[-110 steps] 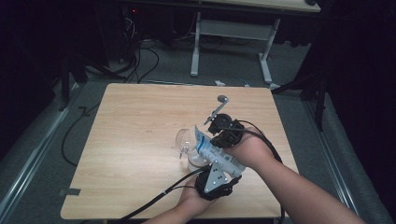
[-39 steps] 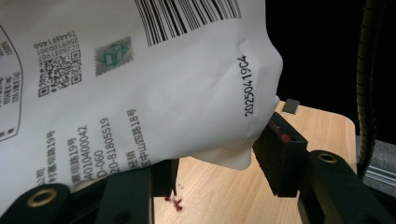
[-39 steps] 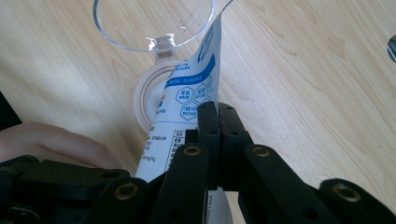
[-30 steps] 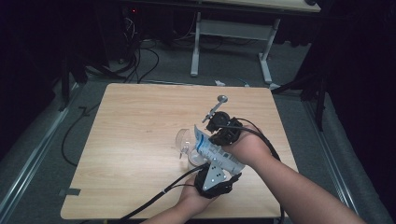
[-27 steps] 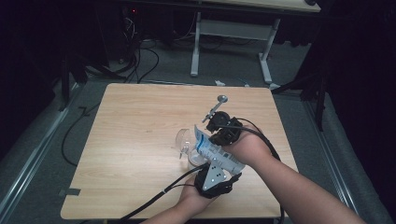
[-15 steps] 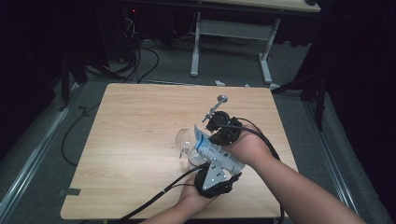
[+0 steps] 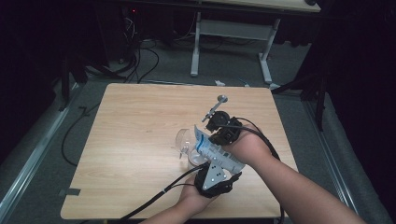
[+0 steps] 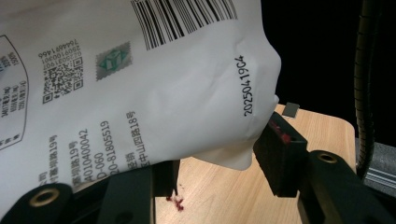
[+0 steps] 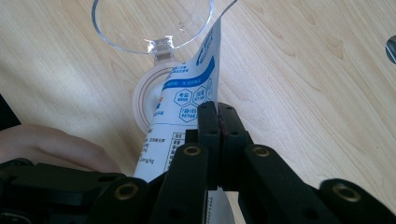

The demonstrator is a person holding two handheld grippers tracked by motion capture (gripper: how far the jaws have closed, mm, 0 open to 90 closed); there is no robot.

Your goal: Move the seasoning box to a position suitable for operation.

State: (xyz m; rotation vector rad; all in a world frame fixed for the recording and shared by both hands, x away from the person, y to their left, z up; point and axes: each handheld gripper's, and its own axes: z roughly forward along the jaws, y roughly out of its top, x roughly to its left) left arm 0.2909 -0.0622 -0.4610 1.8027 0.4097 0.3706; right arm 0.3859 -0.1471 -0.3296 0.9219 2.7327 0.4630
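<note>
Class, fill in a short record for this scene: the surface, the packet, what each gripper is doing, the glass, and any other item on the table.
Surface: light wooden table
Packet: white and blue printed pouch, its top corner at the glass rim
Left gripper: fingers around the pouch's lower end
Right gripper: fingers pinched shut on the pouch's edge
Glass: clear stemmed glass with a round foot
Other item: metal spoon beyond the hands
</note>
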